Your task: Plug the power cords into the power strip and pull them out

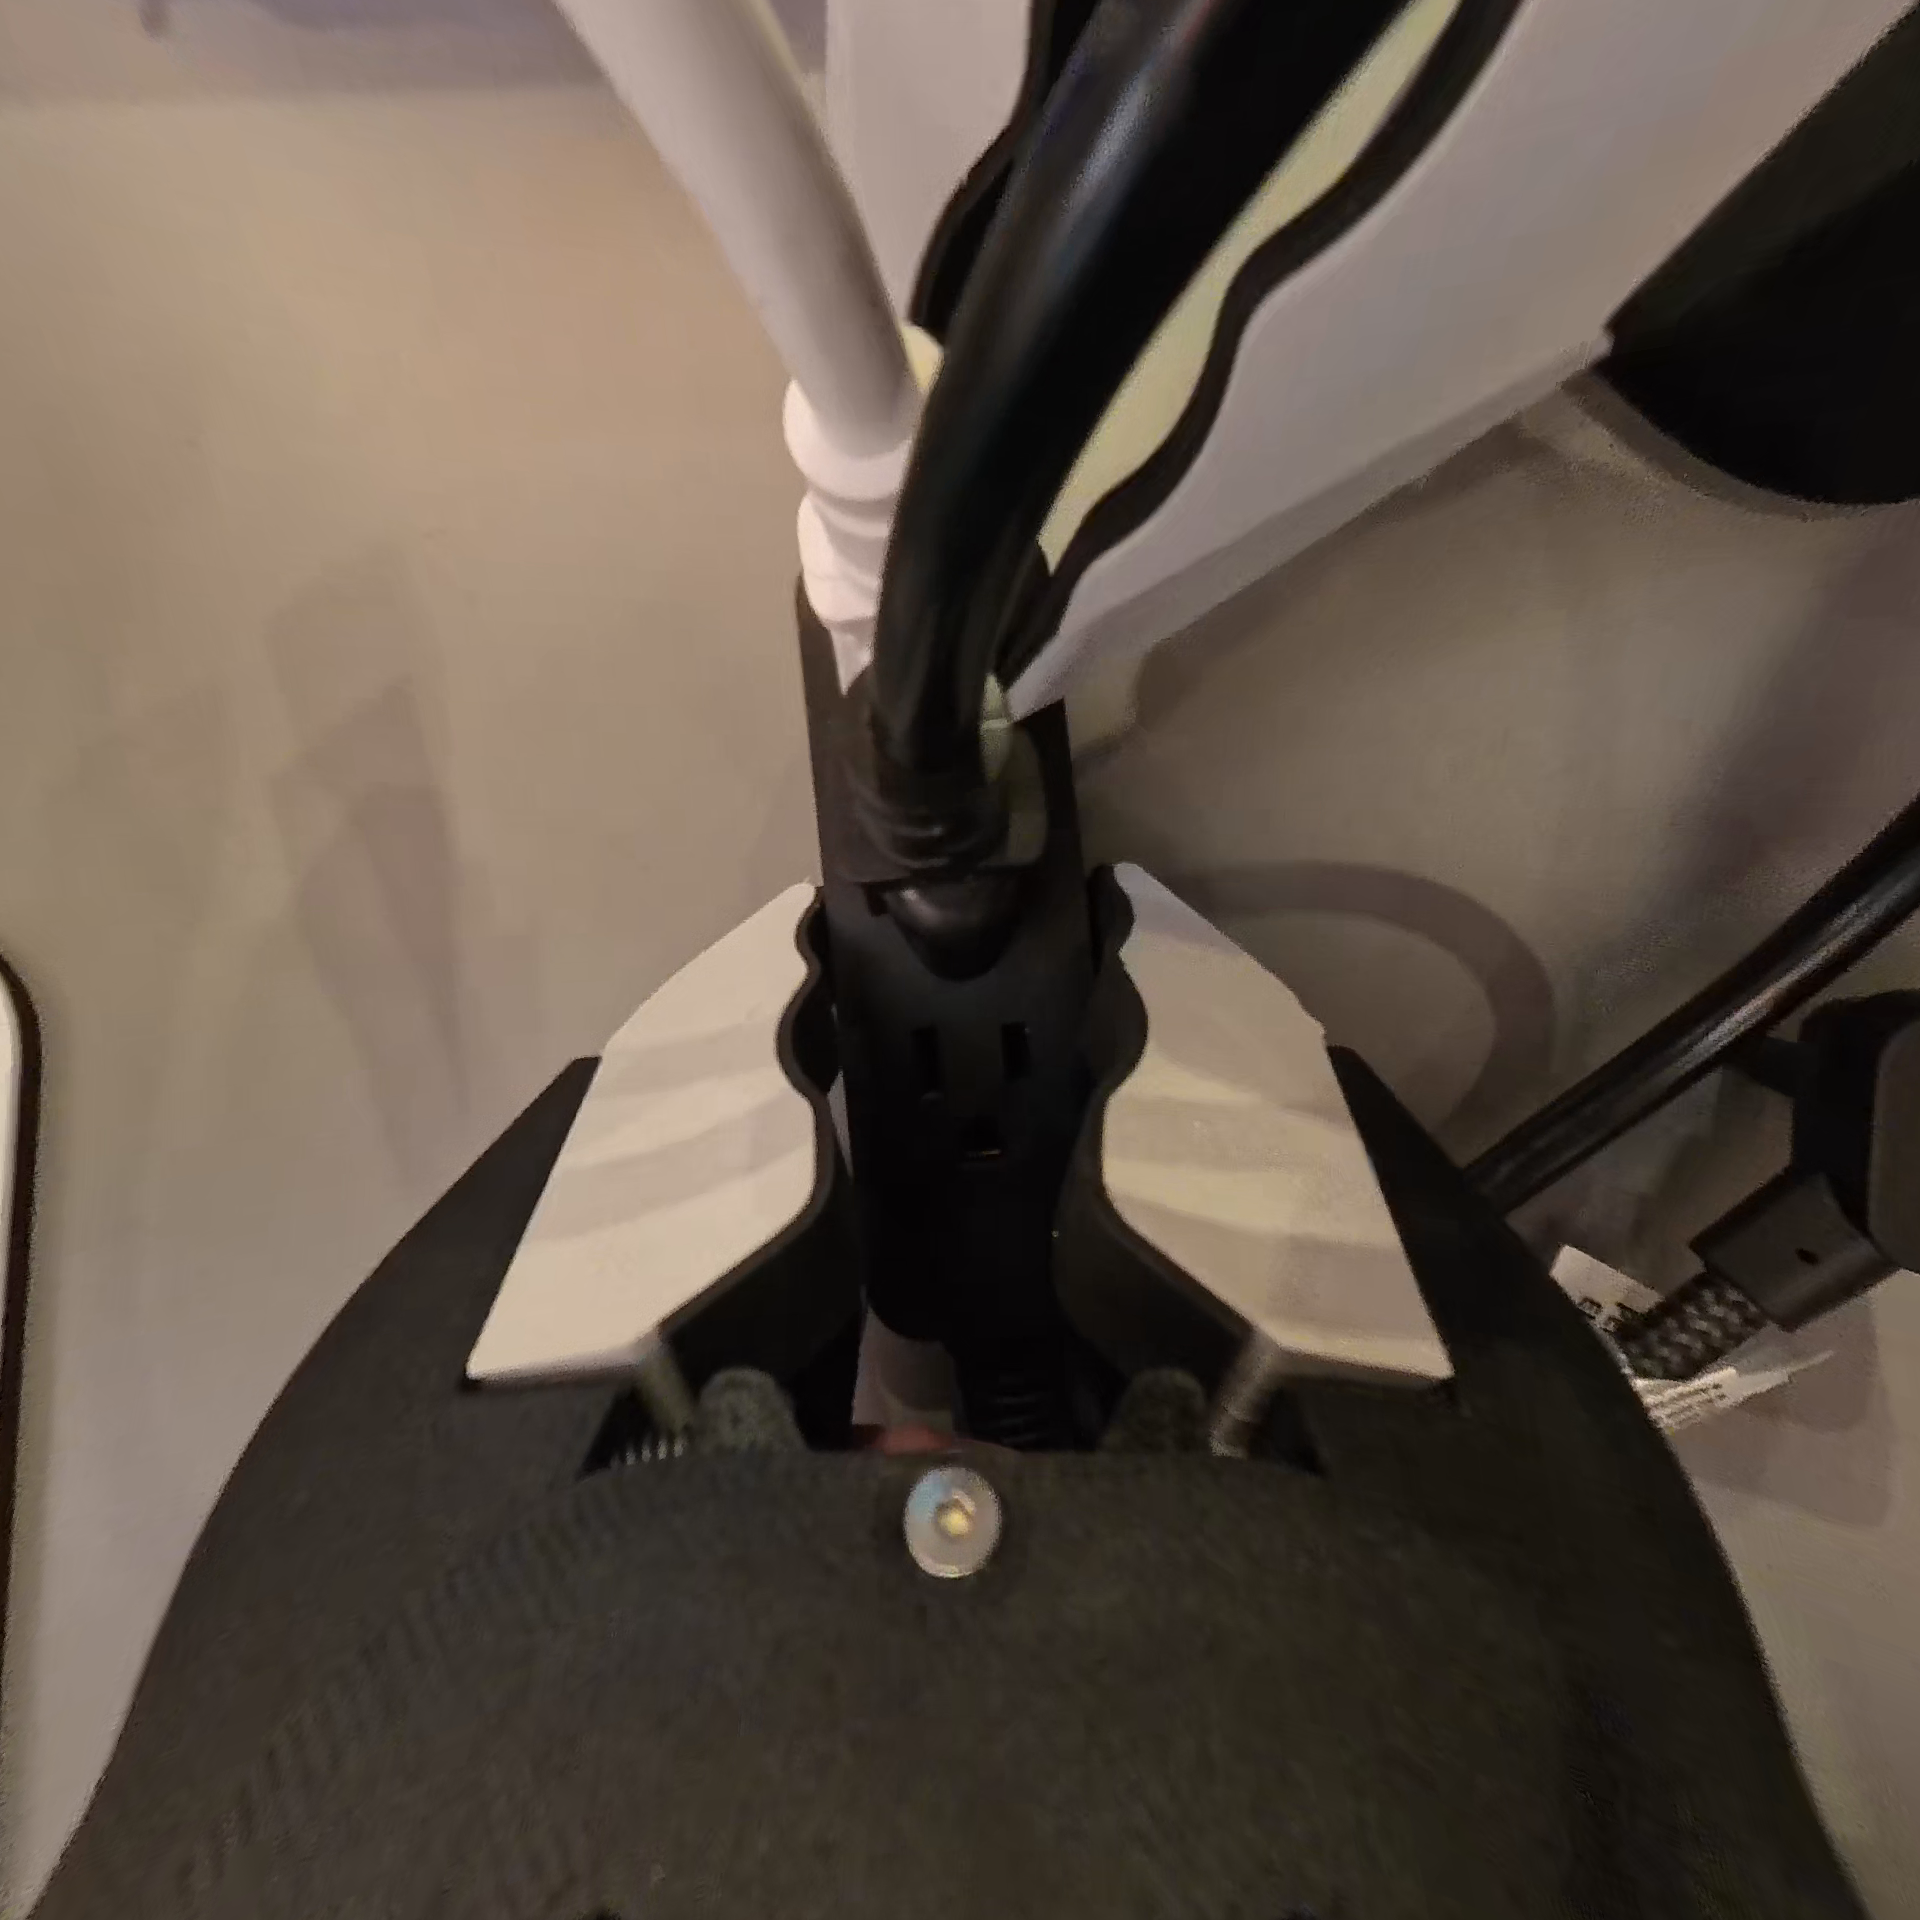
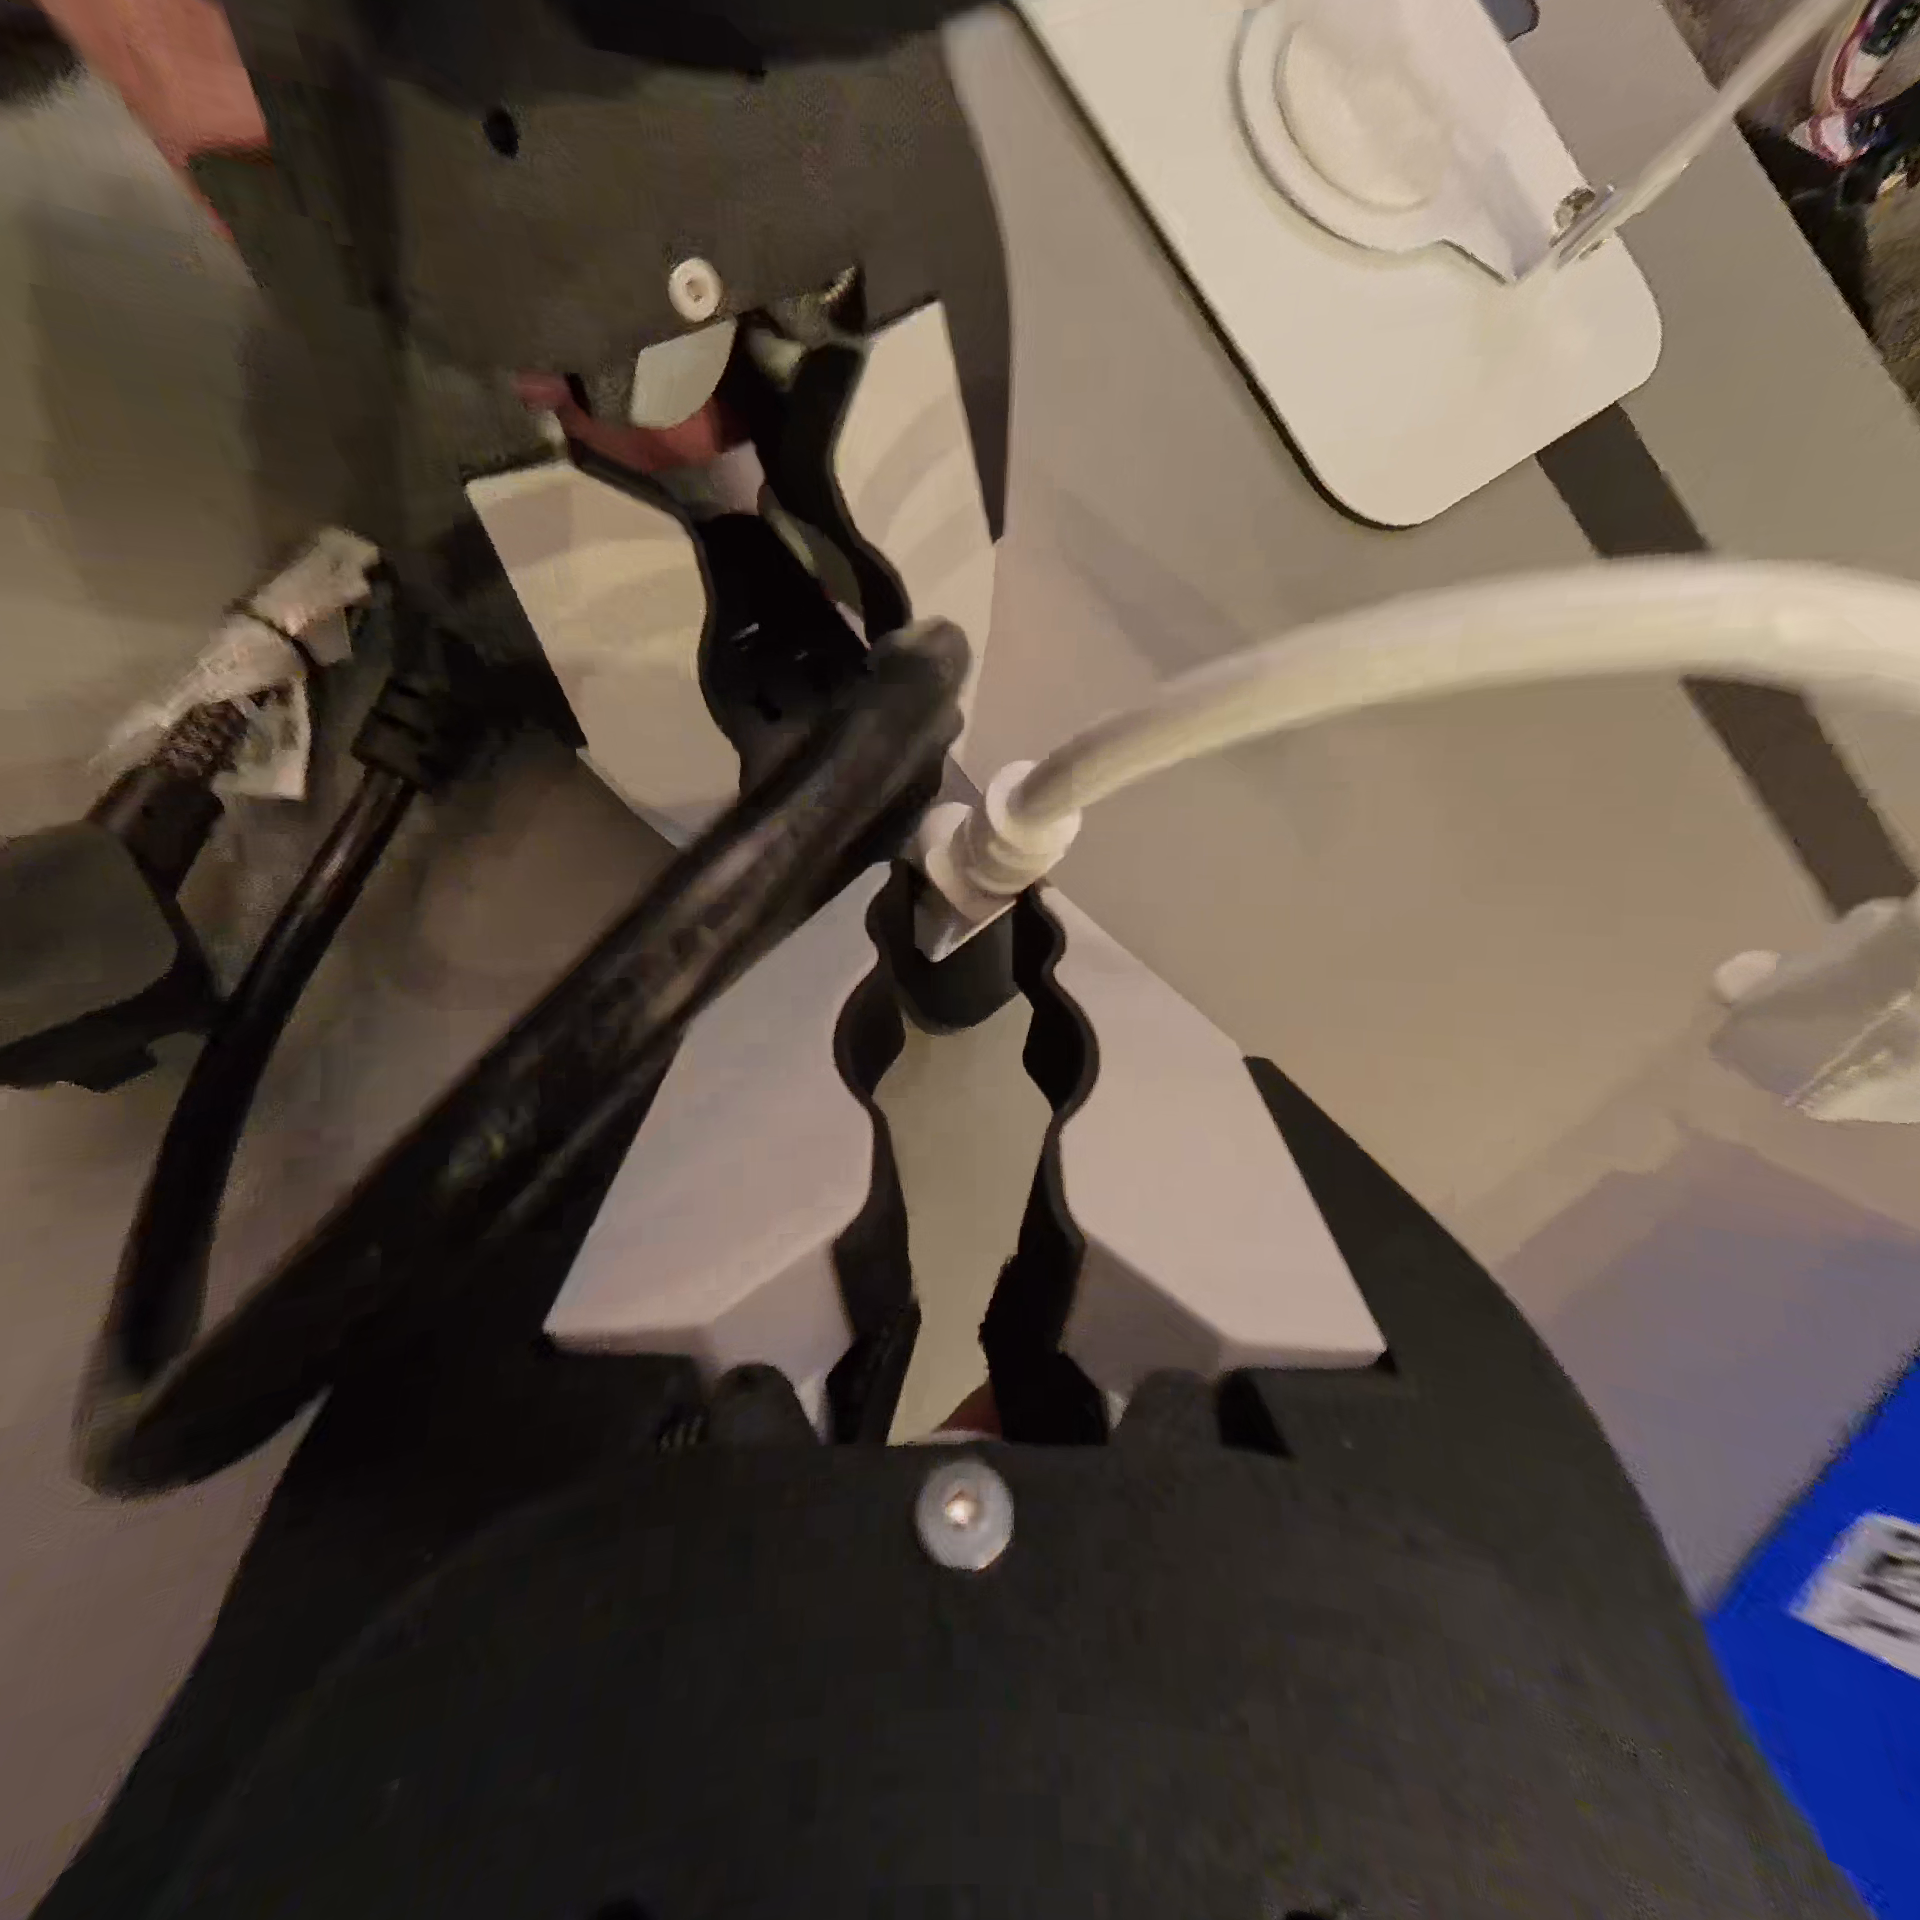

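Observation:
My left gripper (image 1: 961, 1039) is shut on a black power strip (image 1: 961, 1101) and holds it lengthwise between its fingers, with one empty outlet facing up. A black plug (image 1: 935, 831) with a thick black cord (image 1: 987, 416) sits in the outlet beyond it. A white plug (image 1: 842, 520) with a white cord (image 1: 769, 208) sits at the strip's far end. My right gripper (image 2: 956, 935) is closed around the white plug (image 2: 971, 883) at that end. The black cord (image 2: 623, 987) loops off to the left there. The left gripper (image 2: 800, 623) shows opposite, holding the strip.
A black adapter with a braided cable and a paper tag (image 1: 1818, 1195) lies on the pale table at the right. A white flat base with a round disc (image 2: 1455, 312) lies beyond. A blue box (image 2: 1818, 1610) is at the lower right. A grey object (image 2: 1829, 1029) lies at the right edge. Some 5 cm of space lies between my two pairs of fingers.

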